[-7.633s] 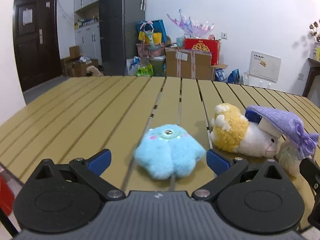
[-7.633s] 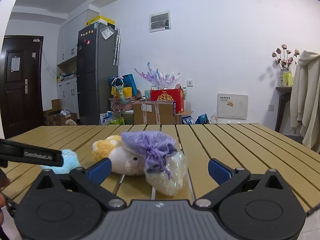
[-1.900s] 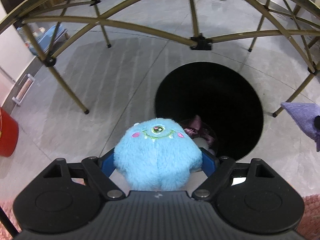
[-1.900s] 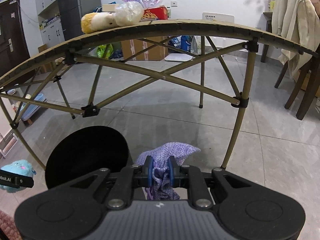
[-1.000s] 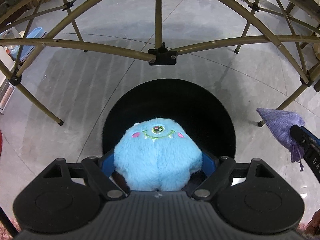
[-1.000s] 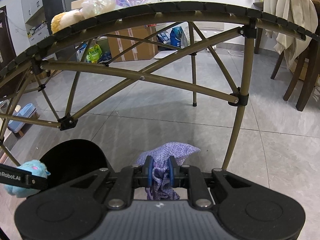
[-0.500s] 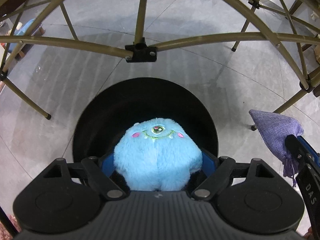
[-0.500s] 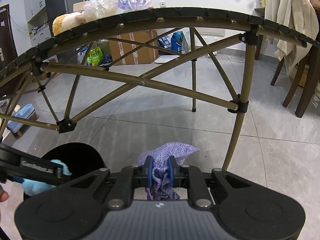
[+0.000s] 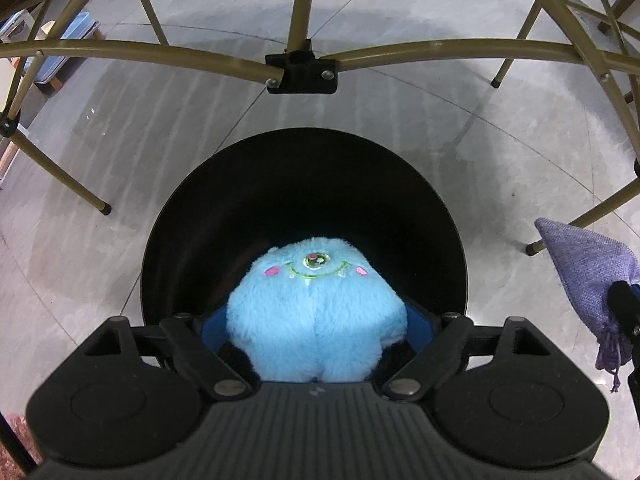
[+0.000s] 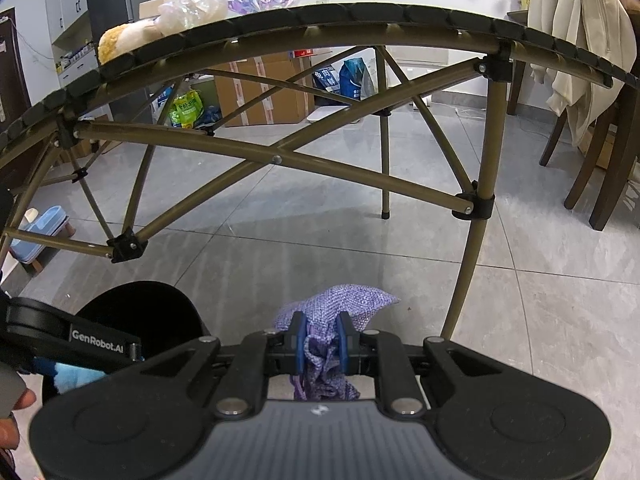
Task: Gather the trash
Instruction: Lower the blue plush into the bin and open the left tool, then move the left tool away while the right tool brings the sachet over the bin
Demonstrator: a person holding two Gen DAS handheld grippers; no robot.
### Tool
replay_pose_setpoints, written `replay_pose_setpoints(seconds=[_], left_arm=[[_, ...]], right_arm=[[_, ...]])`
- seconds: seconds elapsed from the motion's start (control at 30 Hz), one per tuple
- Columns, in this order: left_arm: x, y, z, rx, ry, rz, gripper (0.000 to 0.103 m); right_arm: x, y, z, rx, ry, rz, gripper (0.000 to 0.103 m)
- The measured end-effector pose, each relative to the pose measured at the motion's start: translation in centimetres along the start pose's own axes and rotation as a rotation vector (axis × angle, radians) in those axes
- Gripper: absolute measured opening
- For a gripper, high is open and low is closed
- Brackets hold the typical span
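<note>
My left gripper (image 9: 316, 320) is shut on a fluffy blue one-eyed plush toy (image 9: 316, 304) and holds it over the open mouth of a round black bin (image 9: 304, 168) on the floor. My right gripper (image 10: 320, 340) is shut on a purple knitted pouch (image 10: 340, 304), held above the floor tiles to the right of the bin (image 10: 148, 312). The pouch (image 9: 588, 268) also shows at the right edge of the left wrist view. A yellow-white plush (image 10: 120, 42) and a clear plastic bag (image 10: 192, 6) lie on the table above.
The folding table's olive metal frame (image 9: 300, 64) crosses just above and behind the bin; one leg (image 10: 480, 216) stands right of the pouch. A wooden chair with a cream coat (image 10: 580, 40) stands at far right. Boxes and bags (image 10: 260, 88) line the back wall.
My left gripper has moved forward and down with the blue plush, so the bin's mouth is now right under it. My right gripper has stayed nearly still with the pouch.
</note>
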State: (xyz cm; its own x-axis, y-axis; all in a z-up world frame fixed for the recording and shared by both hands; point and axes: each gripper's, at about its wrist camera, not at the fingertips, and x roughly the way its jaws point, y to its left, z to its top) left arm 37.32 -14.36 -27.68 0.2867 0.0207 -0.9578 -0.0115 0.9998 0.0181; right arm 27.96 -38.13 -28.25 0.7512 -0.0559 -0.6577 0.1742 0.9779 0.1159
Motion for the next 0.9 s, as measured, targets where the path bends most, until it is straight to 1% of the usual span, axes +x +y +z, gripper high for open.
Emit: replay_pose_setpoints(seconds=[0.03, 0.1, 0.17, 0.27, 0.33, 0.9], left_arm=[[0.1, 0.1, 0.0, -0.007, 0.008, -0.007, 0.091], [0.4, 0.5, 0.2, -0.025, 0.036, -0.023, 0.103], [0.5, 0.8, 0.2, -0.037, 0.057, -0.022, 0.103], [0.7, 0.6, 0.2, -0.028, 0.071, -0.005, 0.103], [0.7, 0.5, 0.1, -0.024, 0.077, -0.008, 0.103], [0.1, 0.6, -0.3, 0.002, 0.069, -0.005, 0.103]], right_arm=[[0.0, 0.0, 0.0, 0.001, 0.000, 0.000, 0.015], [0.0, -0.1, 0.0, 0.004, 0.000, -0.001, 0.015], [0.0, -0.1, 0.0, 0.006, -0.001, 0.000, 0.015], [0.0, -0.1, -0.1, 0.007, -0.001, 0.002, 0.015], [-0.1, -0.1, -0.1, 0.007, -0.001, 0.003, 0.015], [-1.3, 0.4, 0.1, 0.012, -0.014, 0.010, 0.015]])
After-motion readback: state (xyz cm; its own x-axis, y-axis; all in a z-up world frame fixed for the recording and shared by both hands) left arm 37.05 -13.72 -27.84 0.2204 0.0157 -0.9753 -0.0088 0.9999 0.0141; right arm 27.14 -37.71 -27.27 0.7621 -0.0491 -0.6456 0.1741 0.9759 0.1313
